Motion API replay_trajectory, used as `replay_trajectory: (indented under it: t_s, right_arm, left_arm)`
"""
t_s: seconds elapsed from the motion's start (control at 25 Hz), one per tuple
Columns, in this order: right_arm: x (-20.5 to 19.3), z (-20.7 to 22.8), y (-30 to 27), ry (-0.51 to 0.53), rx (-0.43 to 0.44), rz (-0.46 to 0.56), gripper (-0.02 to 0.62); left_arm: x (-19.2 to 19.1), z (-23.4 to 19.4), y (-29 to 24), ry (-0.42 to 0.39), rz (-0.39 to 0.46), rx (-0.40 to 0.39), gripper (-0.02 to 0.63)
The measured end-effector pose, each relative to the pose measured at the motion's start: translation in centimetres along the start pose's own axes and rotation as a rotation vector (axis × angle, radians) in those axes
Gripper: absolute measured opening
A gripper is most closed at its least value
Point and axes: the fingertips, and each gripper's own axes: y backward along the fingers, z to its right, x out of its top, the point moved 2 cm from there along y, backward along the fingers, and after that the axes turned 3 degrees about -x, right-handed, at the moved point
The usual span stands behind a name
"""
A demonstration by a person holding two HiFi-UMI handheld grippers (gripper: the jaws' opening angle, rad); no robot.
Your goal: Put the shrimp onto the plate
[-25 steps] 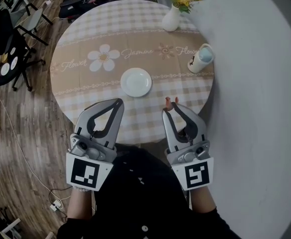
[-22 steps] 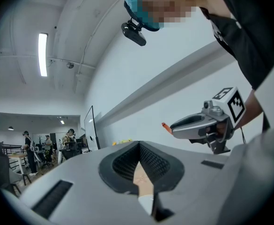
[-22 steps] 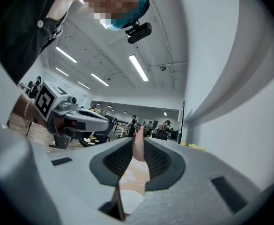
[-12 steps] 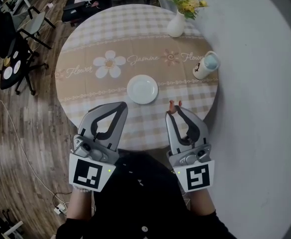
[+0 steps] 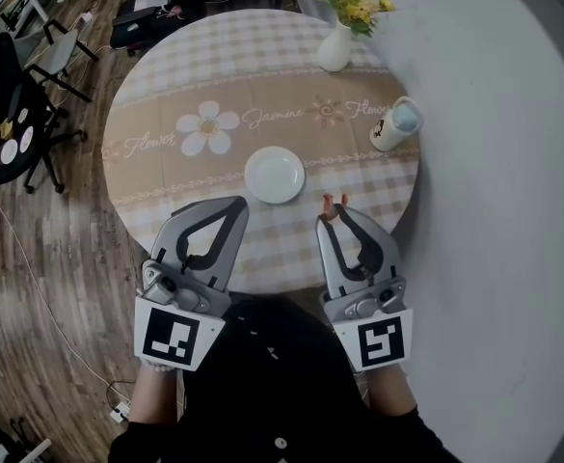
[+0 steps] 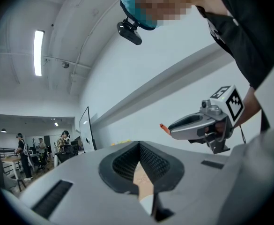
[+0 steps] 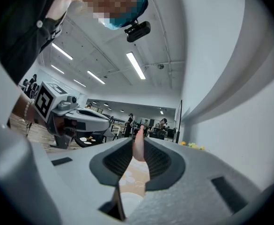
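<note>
A small white plate (image 5: 275, 174) sits on the round checked table (image 5: 166, 95), near its front middle. My right gripper (image 5: 331, 212) is shut on a pink-orange shrimp (image 5: 331, 204), whose tail sticks out past the tips, a little right of and nearer than the plate. In the right gripper view the shrimp (image 7: 138, 146) stands pinched between the jaws. From the left gripper view the shrimp (image 6: 164, 128) shows at the right gripper's tip. My left gripper (image 5: 234, 202) hangs over the table's front edge, left of the plate, shut with nothing in it.
A white vase (image 5: 335, 48) with yellow flowers stands at the table's far right. A white mug (image 5: 395, 123) lies near the right edge. A grey wall runs close along the right. Chairs (image 5: 12, 75) and a wooden floor lie to the left.
The view shifted slightly; table and plate sit a little lower in frame than a second ago. Both grippers hold about the same pose, the shrimp still in the right one.
</note>
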Motion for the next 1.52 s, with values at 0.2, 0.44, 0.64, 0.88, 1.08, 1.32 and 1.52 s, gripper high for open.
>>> replay_trajectory:
  t_s: [0.2,0.44,0.64,0.88,1.08,1.32,1.52]
  right_arm:
    - [-0.4,-0.3,-0.1,-0.002,0.008,-0.010,0.055]
    - [-0.8,-0.7,-0.2,0.001,0.025,-0.019,0.055]
    - [-1.3,-0.9,-0.6,-0.002,0.039,-0.034,0.055]
    - [-2.2,-1.3,-1.7,-0.009,0.063,-0.047,0.055]
    - [-3.6,-1.7,-2.8,-0.003,0.095,-0.083,0.055]
    - [-5.7,-2.1,-4.2,0.003,0.131,-0.126,0.055]
    - [-7.6,-2.6,-5.2,-0.006,0.156,-0.170,0.055]
  left_arm:
    - [-0.4,0.2,-0.2,-0.001,-0.006,-0.007,0.000]
    - [-0.8,0.0,0.3,0.009,-0.013,0.010,0.000]
    - [-1.2,-0.1,0.6,0.024,-0.021,0.025,0.000]
    - [-2.0,-0.4,1.3,0.035,-0.042,0.045,0.000]
    - [-2.6,-0.9,1.5,0.056,-0.050,0.066,0.000]
    - [-3.2,-1.3,1.7,0.069,-0.069,0.086,0.000]
    - [-3.9,-1.6,2.3,0.078,-0.087,0.107,0.000]
